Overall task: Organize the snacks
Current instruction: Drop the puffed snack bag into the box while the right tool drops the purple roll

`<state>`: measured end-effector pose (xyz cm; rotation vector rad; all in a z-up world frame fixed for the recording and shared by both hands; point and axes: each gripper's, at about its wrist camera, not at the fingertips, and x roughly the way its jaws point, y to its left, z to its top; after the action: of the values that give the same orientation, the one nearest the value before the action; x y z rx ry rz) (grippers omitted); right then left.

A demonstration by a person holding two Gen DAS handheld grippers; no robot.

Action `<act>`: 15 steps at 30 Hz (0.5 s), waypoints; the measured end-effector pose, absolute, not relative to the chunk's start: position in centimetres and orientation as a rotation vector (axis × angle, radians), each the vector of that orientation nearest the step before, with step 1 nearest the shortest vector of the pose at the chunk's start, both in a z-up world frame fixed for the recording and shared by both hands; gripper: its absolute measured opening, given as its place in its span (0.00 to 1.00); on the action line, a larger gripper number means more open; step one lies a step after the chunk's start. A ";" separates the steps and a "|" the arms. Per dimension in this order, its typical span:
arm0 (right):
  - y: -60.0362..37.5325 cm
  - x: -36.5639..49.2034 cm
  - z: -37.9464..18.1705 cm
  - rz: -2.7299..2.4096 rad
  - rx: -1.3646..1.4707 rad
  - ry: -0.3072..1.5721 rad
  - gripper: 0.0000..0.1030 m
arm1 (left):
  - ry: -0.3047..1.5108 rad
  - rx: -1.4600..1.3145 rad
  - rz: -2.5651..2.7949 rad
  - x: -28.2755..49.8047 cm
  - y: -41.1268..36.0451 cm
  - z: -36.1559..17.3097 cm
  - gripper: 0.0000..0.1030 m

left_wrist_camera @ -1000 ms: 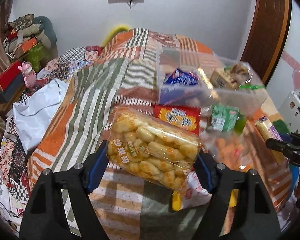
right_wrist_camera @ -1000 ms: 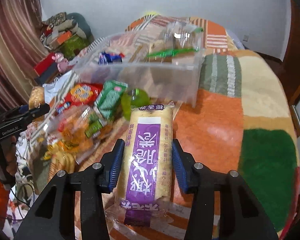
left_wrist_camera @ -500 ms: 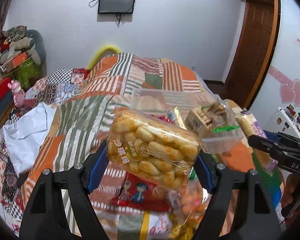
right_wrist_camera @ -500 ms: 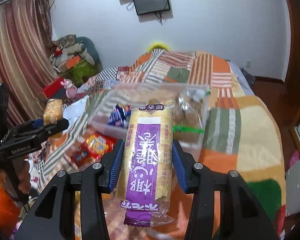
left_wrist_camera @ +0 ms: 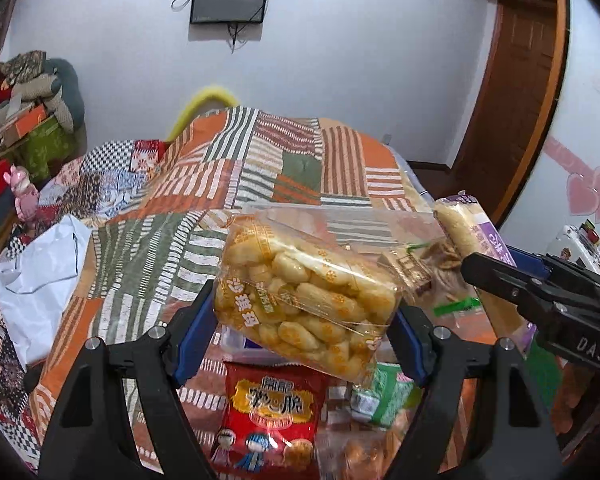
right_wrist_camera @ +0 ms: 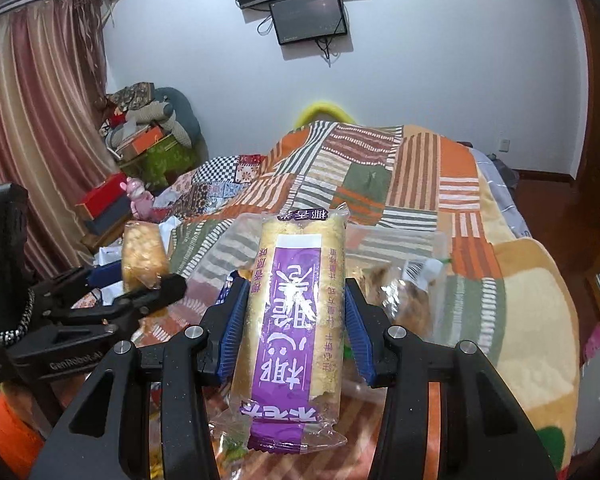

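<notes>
Left wrist view: left gripper (left_wrist_camera: pixel 306 316) clamps puffed-snack bag (left_wrist_camera: pixel 304 300); right gripper (right_wrist_camera: pixel 292 312) clamps purple wafer pack (right_wrist_camera: pixel 296 312), both lifted, presumably for binning.

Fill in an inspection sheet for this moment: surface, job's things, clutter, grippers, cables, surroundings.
Surface: patchwork striped quilt over a bed.
Job's things: clear bag of yellow puffed snacks; long purple-labelled cake pack; clear plastic storage bin; red snack packet and green packet on the quilt.
Clutter: white plastic bag; pink toy figure.
Grippers: left gripper shut on the puffed snacks; right gripper shut on the cake pack.
Cables: wires dangling below the wall-mounted screen.
Surroundings: striped curtain; wooden door.
</notes>
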<state>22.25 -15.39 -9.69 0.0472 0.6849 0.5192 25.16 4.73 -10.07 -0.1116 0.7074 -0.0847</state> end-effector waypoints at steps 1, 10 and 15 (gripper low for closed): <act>-15.0 22.8 -10.0 0.521 0.043 0.693 0.42 | 0.716 -0.113 -0.081 25.7 4.7 -10.4 0.75; -13.7 25.8 -11.9 0.519 0.034 0.759 0.42 | 0.786 -0.121 -0.081 29.5 4.4 -12.7 0.75; -13.5 26.9 -12.6 0.526 0.033 0.795 0.42 | 0.828 -0.117 -0.090 31.2 4.5 -13.9 0.75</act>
<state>26.95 -13.54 -12.64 0.0334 0.7947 0.5256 31.16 4.52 -13.90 -0.1169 0.8276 -0.0904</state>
